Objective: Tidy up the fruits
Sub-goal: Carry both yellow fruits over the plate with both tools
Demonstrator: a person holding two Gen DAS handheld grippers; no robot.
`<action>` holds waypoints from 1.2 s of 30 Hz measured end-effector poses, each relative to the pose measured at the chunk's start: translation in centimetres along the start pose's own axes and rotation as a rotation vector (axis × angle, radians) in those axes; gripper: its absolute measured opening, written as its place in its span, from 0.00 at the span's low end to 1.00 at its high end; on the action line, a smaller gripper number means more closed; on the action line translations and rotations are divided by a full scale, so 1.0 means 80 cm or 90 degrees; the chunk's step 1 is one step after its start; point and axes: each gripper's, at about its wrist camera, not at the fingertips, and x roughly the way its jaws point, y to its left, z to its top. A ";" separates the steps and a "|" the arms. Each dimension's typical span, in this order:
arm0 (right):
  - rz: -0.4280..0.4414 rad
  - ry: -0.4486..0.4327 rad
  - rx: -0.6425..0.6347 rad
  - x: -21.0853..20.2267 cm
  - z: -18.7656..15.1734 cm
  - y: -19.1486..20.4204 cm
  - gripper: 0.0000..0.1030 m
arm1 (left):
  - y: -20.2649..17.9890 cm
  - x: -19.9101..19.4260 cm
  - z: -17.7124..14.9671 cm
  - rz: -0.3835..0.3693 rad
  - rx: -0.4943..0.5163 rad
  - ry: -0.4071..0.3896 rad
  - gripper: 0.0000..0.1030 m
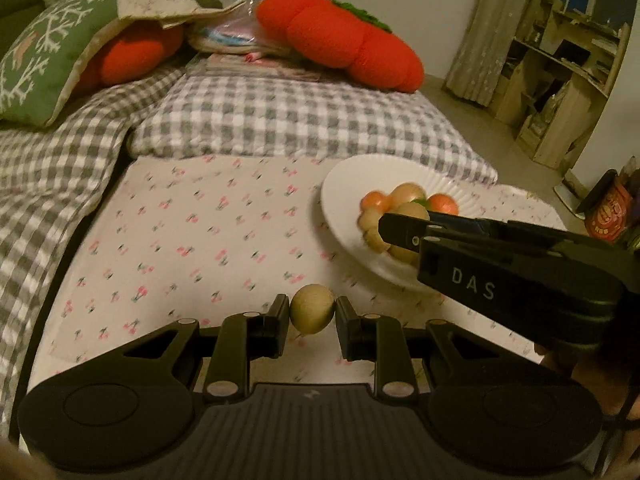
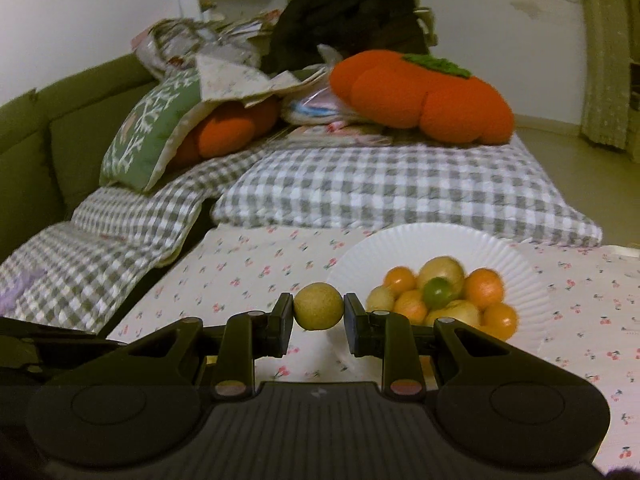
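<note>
Each gripper, left (image 1: 312,310) and right (image 2: 318,312), clamps one small round tan fruit (image 1: 312,309) (image 2: 318,306); lower them gently onto the white ridged plate (image 2: 520,268), beside the heap.

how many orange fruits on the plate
4 visible in the right wrist view on the plate: back left, back right, front middle, front right. More may be hidden under the pile.

Ribbed white paper plate (image 2: 516,276) on soft matt printed cloth (image 2: 248,268).
</note>
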 end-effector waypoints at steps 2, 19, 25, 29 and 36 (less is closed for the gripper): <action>-0.003 -0.008 0.013 -0.005 0.005 -0.008 0.23 | -0.006 0.001 0.010 -0.002 -0.001 -0.008 0.11; -0.054 -0.034 0.096 -0.022 0.031 -0.079 0.23 | -0.021 0.055 0.059 -0.056 -0.081 -0.007 0.11; -0.082 -0.003 0.125 -0.004 0.026 -0.107 0.23 | -0.022 0.090 0.063 -0.074 -0.077 -0.010 0.11; -0.081 0.012 0.130 0.009 0.023 -0.114 0.23 | -0.021 0.112 0.066 -0.093 -0.104 -0.008 0.11; -0.058 0.036 0.142 0.026 0.012 -0.128 0.23 | -0.029 0.138 0.068 -0.117 -0.103 -0.022 0.11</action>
